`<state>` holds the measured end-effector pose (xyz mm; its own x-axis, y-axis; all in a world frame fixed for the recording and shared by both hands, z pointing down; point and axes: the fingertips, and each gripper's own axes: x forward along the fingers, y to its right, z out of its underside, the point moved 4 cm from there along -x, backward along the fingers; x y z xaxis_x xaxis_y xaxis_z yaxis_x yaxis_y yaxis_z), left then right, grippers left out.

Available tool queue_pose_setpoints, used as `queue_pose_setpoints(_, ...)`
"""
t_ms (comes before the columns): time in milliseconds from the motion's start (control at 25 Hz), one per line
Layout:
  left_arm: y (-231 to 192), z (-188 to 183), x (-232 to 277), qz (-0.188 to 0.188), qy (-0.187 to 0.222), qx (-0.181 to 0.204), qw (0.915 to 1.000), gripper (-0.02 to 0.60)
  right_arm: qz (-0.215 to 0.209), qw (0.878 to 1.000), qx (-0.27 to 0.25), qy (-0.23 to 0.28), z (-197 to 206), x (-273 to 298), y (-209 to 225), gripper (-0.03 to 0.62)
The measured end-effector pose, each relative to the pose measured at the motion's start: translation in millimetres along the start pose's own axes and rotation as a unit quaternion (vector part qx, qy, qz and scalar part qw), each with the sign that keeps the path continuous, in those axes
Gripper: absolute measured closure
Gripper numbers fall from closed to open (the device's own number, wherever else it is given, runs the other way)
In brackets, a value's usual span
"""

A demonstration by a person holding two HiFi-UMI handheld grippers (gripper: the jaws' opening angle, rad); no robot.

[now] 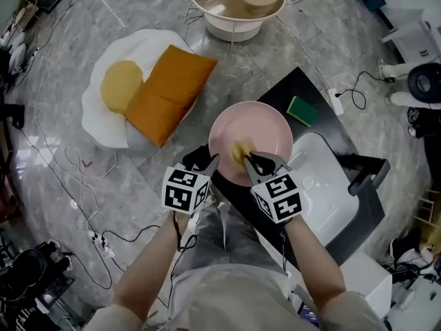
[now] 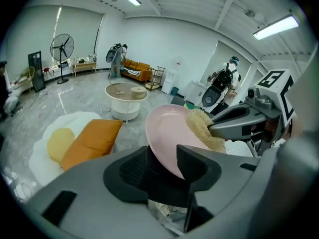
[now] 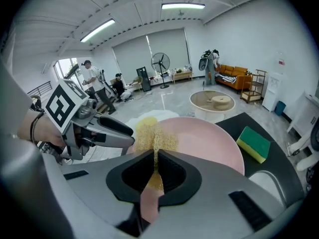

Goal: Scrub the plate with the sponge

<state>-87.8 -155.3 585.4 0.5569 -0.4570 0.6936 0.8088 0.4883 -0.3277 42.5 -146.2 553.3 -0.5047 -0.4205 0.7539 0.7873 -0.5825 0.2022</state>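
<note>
The floor (image 1: 275, 54) is grey marble, with a black table (image 1: 277, 95) on it. The left gripper (image 1: 210, 163) clamps the pink plate (image 1: 267, 126) by its rim; the right gripper (image 3: 155, 156) pinches the yellow sponge (image 3: 149, 133). Only the gripper views show an orange sofa (image 3: 235, 76).

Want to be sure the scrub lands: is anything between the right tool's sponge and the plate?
Nothing visible does. The right tool is shut on the sponge, which lies straight against the plate. The left tool grips the plate at its rim, clear of the sponge.
</note>
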Motion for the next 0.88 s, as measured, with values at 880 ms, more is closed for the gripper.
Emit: queue_pose_setpoints(880,-6,13,28,0.014,-0.017,-0.096,0.9952,0.489,-0.048,0.992,-0.026,-0.113,12,72,-4,0.546)
